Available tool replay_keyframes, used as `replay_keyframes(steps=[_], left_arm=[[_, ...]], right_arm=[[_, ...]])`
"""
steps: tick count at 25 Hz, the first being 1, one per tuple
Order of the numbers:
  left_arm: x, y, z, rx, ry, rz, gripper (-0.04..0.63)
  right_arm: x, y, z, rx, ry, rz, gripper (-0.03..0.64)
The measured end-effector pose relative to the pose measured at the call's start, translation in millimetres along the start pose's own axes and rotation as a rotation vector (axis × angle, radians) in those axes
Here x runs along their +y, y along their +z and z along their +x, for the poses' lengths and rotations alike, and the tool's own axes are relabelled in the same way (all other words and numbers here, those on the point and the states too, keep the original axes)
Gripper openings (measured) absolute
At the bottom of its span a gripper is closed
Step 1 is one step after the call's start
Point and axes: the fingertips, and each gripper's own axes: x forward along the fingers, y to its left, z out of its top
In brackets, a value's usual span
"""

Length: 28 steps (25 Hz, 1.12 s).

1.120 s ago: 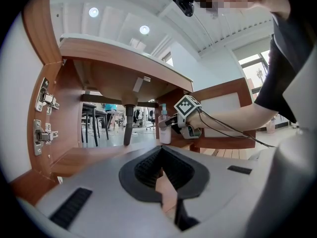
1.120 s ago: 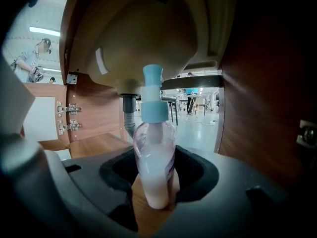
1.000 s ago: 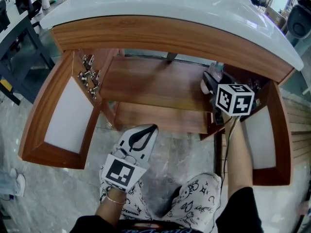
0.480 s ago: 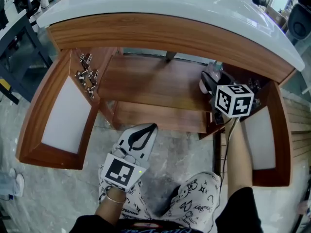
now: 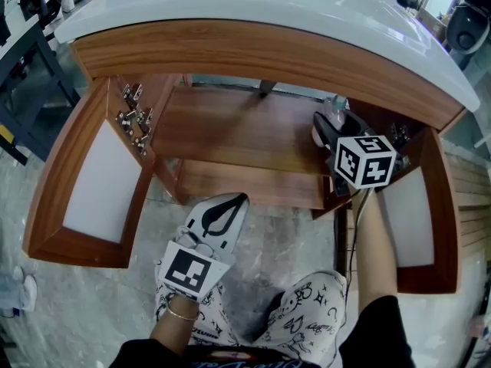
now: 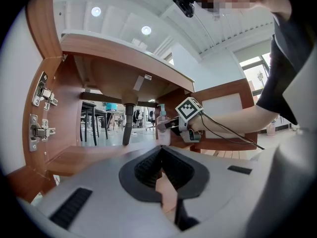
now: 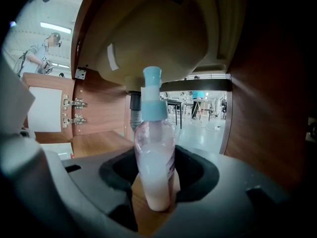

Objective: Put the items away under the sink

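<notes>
bottle (image 7: 154,162) upright inside the cabinet (image 5: 230,129) under the sink (image 5: 253,6), far right, clamped low on its body by right fingers (image 7: 198,175). left fingers (image 6: 143,170) closed, empty, outside. likely light, smooth, slippery plastic, half full; best held mid-body, not pump.

**Desk:** What does the head view lose inside the cabinet?

**Photographer:** Most of the bottle (image 5: 335,112). Only its top peeks past the marker cube (image 5: 364,160) on the right gripper (image 5: 328,126); the cube covers the rest. The drain pipe (image 5: 265,89) is cut short by the counter (image 5: 230,6), and the person's arms run off the bottom edge.

**Desk:** And up close?

**Photographer:** In the right gripper view, whether the bottle's foot touches the shelf (image 7: 96,142) cannot be told. Any print on the bottle is a blur, and the sticker (image 7: 112,57) on the basin (image 7: 163,38) is too small to read.
</notes>
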Motion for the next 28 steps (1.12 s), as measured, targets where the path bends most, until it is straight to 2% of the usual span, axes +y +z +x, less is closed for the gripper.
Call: replay_keyframes(steps=[28], left_arm=[[0.0,2.0,-3.9,-0.016,-0.001,-0.006,0.008]], right_arm=[[-11.7,-2.4,-3.5,0.003,-0.047,0.030,0.219]])
